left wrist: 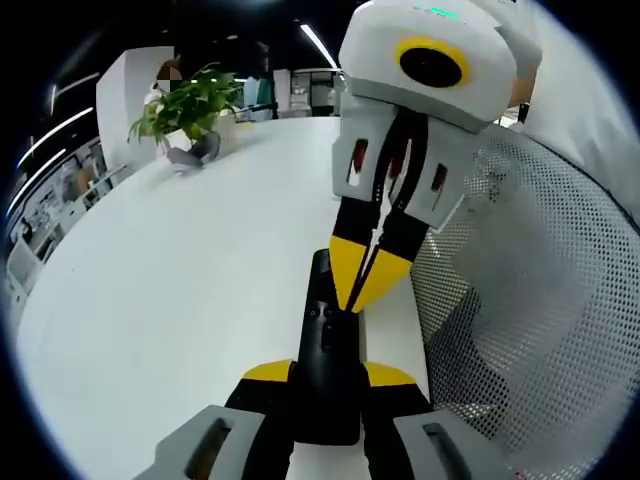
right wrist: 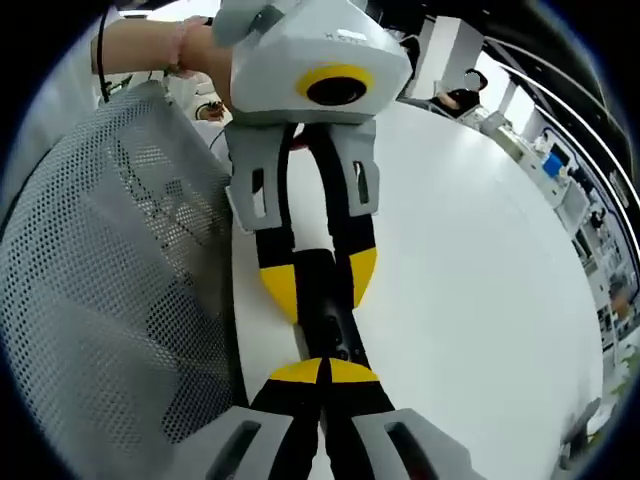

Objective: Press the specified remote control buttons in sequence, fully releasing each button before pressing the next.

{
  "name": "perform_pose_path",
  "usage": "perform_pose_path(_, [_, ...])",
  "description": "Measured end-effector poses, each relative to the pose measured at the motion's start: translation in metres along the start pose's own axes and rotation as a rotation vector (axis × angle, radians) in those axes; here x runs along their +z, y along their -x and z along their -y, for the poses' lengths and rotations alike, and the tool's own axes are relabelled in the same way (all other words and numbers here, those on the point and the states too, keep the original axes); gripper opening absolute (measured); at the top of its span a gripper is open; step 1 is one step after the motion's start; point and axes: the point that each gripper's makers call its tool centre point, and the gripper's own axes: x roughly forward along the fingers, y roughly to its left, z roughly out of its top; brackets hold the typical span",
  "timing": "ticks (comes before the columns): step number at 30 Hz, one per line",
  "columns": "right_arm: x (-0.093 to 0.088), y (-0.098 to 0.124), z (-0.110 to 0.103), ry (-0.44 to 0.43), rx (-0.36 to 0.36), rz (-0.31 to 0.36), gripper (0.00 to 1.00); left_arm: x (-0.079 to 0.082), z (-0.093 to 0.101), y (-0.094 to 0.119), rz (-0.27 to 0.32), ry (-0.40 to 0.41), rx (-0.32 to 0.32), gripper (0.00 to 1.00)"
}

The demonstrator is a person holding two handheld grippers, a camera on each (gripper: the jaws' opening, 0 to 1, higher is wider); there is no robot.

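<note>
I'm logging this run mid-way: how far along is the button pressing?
Done: the left gripper is shut on the slim black remote control, held over the white table. In hand: the right gripper, jaws together, has its yellow tips on the buttons. Left: release and later presses; how many are done cannot be told.

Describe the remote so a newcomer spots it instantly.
Start at the big white table, near the edge beside the white mesh chair back. There the left tool clamps a long, slim black remote while the right tool, tips closed, touches its top. It is the only black bar on the white surface.
</note>
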Motion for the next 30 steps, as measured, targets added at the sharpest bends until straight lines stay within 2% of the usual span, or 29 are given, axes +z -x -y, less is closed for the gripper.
perform_pose_path(3, [-0.001, -0.001, -0.002, 0.043, 0.007, -0.011, 0.00, 0.000, 0.000, 0.000, -0.001, -0.002, -0.003, 0.24])
perform_pose_path(7, [0.000, -0.002, -0.003, 0.058, 0.012, -0.046, 0.00, 0.000, 0.000, 0.000, -0.002, -0.004, -0.006, 0.24])
perform_pose_path(13, [0.000, -0.003, -0.005, 0.109, 0.002, -0.059, 0.00, 0.000, 0.000, -0.001, -0.012, -0.012, -0.011, 0.24])
perform_pose_path(17, [0.001, 0.000, -0.001, 0.033, 0.022, -0.023, 0.00, 0.000, 0.001, 0.000, -0.015, -0.015, -0.011, 0.24])
perform_pose_path(18, [0.003, 0.001, 0.001, -0.011, 0.020, -0.005, 0.00, 0.000, 0.001, 0.000, -0.014, -0.013, -0.011, 0.24])
perform_pose_path(20, [0.014, 0.008, 0.014, -0.011, -0.031, 0.039, 0.00, 0.000, 0.001, 0.000, -0.012, -0.013, -0.010, 0.24])
perform_pose_path(22, [0.014, 0.005, 0.017, -0.001, -0.018, 0.022, 0.00, 0.000, 0.001, 0.000, -0.011, -0.013, -0.011, 0.24])
perform_pose_path(25, [-0.002, -0.007, 0.005, 0.023, 0.065, -0.061, 0.00, 0.000, 0.001, 0.000, -0.013, -0.016, -0.012, 0.24])
perform_pose_path(26, [0.007, -0.005, 0.014, 0.064, 0.022, -0.017, 0.00, 0.000, 0.001, 0.000, -0.013, -0.016, -0.012, 0.24])
perform_pose_path(27, [0.006, -0.004, 0.012, 0.025, 0.037, -0.034, 0.00, 0.000, 0.001, 0.000, -0.013, -0.015, -0.012, 0.24])
perform_pose_path(30, [0.003, -0.004, 0.009, 0.033, 0.028, -0.041, 0.00, 0.000, 0.001, 0.001, -0.009, -0.015, -0.014, 0.24])
